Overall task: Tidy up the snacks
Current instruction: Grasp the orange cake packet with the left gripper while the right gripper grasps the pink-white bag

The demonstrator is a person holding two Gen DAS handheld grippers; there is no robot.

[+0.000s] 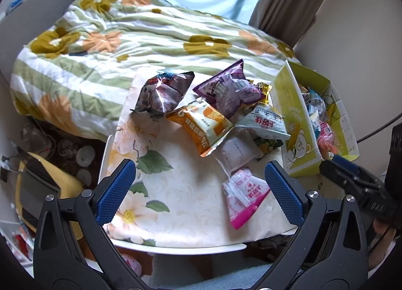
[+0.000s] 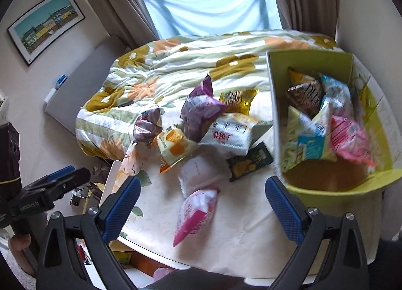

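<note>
A yellow-green cardboard box (image 2: 311, 64) stands open at the right side of the surface (image 2: 238, 227), which is covered by a flowered cloth, and it already holds several snack packets — a pink one (image 2: 350, 139) against the right wall, a blue and yellow one (image 2: 311, 139) beside it, a dark striped one (image 2: 304, 94) and a pale blue one (image 2: 336, 91) farther back. The box floor nearest the camera is bare. Left of the box a loose heap of packets lies on the cloth: a purple bag (image 1: 226, 91), a dark crumpled bag (image 1: 163, 94), an orange and white packet (image 1: 201, 126), a white packet with red characters (image 1: 266, 121), a plain white pouch (image 1: 236, 152) and, nearest, a pink and white packet (image 1: 243, 194) lying apart from the rest. The left hand-held gripper (image 1: 201, 189) hovers over the near edge with its blue-padded fingers spread wide, holding nothing; the right hand-held gripper (image 2: 203, 204) is likewise wide apart and empty — its right finger just beside the box's near corner. A flowered quilt (image 1: 113, 39) on a bed lies behind.
</note>
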